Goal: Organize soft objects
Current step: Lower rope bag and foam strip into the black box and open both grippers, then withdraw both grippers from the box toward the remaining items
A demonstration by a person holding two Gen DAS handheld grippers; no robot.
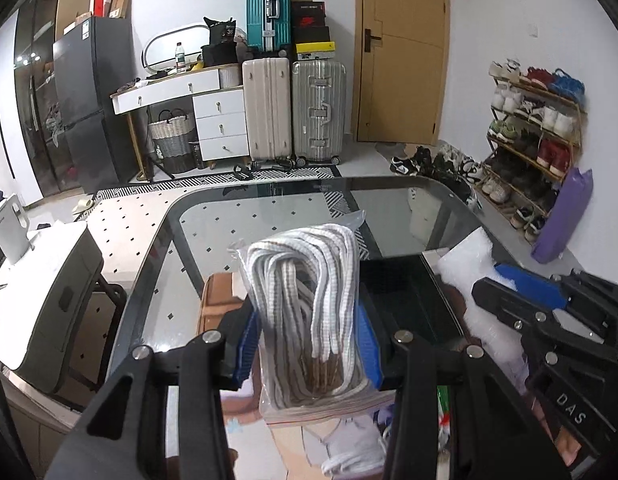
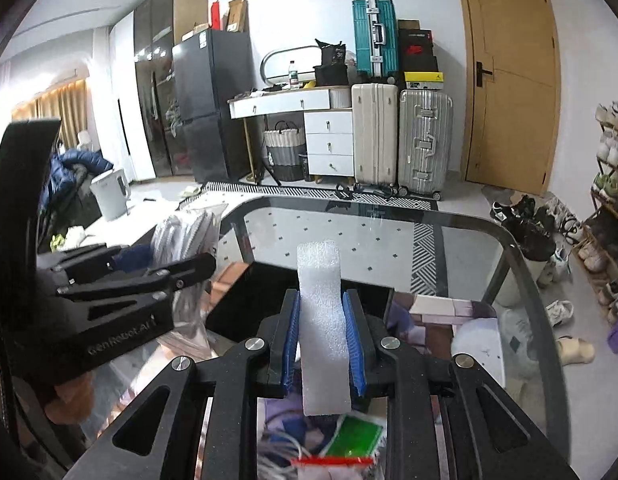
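Observation:
My left gripper (image 1: 307, 344) is shut on a clear plastic bag of white shoelaces (image 1: 305, 300) and holds it upright above the glass table (image 1: 269, 200). My right gripper (image 2: 323, 342) is shut on a white foam block (image 2: 323, 320), also held upright above the table. Each gripper shows in the other's view: the right one with the foam at the right of the left wrist view (image 1: 521, 300), the left one with the bag at the left of the right wrist view (image 2: 181, 256). A black box (image 1: 405, 292) sits on the table just beyond both grippers.
Below the grippers lie a printed mat, a green packet with a red strip (image 2: 349, 440) and loose white laces (image 1: 349, 456). Beyond the table stand suitcases (image 1: 293, 108), a white dresser (image 1: 217, 120), a door and a shoe rack (image 1: 533, 136). A printer (image 1: 49, 288) is at left.

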